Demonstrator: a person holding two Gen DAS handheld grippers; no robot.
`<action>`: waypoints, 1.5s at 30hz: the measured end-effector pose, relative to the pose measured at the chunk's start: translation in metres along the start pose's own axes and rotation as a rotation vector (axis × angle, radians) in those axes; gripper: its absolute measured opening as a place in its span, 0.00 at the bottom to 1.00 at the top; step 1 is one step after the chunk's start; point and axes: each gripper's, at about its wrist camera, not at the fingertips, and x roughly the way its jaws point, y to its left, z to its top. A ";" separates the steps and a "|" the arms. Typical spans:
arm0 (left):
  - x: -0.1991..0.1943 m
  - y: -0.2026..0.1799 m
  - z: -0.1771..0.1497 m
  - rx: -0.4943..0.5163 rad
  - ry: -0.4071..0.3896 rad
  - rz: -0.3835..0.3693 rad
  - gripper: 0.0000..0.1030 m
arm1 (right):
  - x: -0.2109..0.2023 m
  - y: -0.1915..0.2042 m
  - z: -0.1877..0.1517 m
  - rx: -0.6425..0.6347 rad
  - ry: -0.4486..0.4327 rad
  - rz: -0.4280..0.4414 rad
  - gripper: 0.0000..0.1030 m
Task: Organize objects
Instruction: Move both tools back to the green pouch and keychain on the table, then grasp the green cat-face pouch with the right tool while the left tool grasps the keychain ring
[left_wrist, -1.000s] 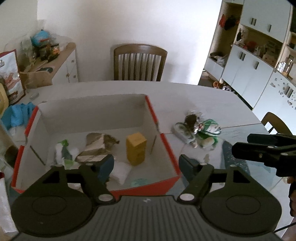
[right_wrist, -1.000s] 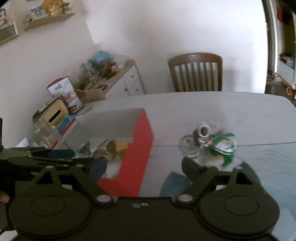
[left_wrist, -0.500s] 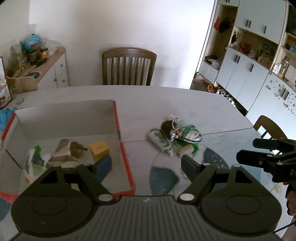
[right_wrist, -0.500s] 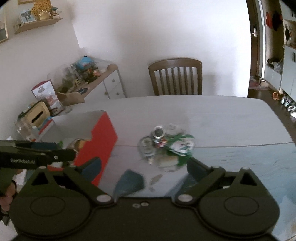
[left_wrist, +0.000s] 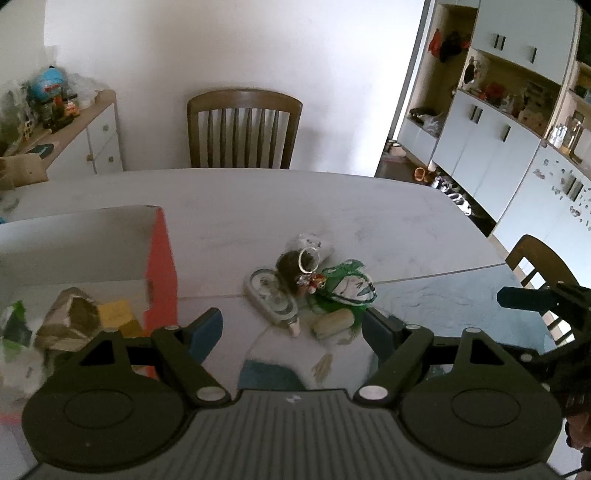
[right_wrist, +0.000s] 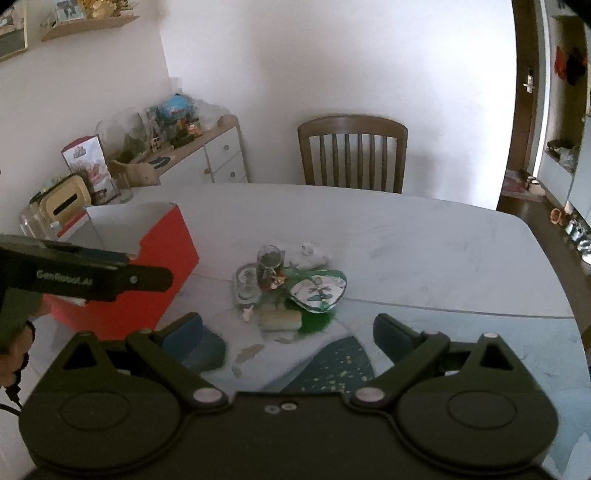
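**Both grippers hanging open over the table, box at the left and a loose pile ahead**

The red-sided cardboard box (left_wrist: 160, 266) is sitting at the left of the pale table (left_wrist: 332, 206), its white inside facing up. Lying in it are a yellow block (left_wrist: 116, 312), a crumpled brown-and-grey packet (left_wrist: 70, 321) and a green-and-white wrapper (left_wrist: 14, 326); whatever lies nearer in the box is being hidden by the gripper body.

The things still outside are lying bunched just right of the box, apart from its red wall: a flat clear case (left_wrist: 269, 297), a dark jar (left_wrist: 295, 264) on its side with its round mouth showing, a green-edged patterned cloth piece (left_wrist: 351, 286) and a pale cork-like roll (left_wrist: 332, 323), all touching or overlapping.

The left gripper (left_wrist: 291, 328) is holding nothing, its blue-padded fingers (left_wrist: 205, 328) standing wide apart with the pile showing between them. The right gripper (right_wrist: 288, 332) is likewise spread wide and empty, short of the pile.

Only the left wrist view is looking down into the box; the right wrist view is catching just its red outer wall (right_wrist: 159, 258). In the right view the jar is appearing upright and clear, and a person's hand (right_wrist: 14, 350) is showing at the left edge under the left gripper's body.
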 end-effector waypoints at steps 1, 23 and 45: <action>0.005 -0.003 0.001 0.001 0.000 0.008 0.80 | 0.001 -0.003 0.000 -0.005 0.002 0.005 0.96; 0.090 -0.022 0.016 -0.082 0.032 0.087 0.80 | 0.083 -0.051 0.007 -0.052 0.044 0.038 0.89; 0.138 -0.029 0.022 -0.155 0.063 0.147 0.58 | 0.141 -0.054 0.009 -0.040 0.080 0.119 0.73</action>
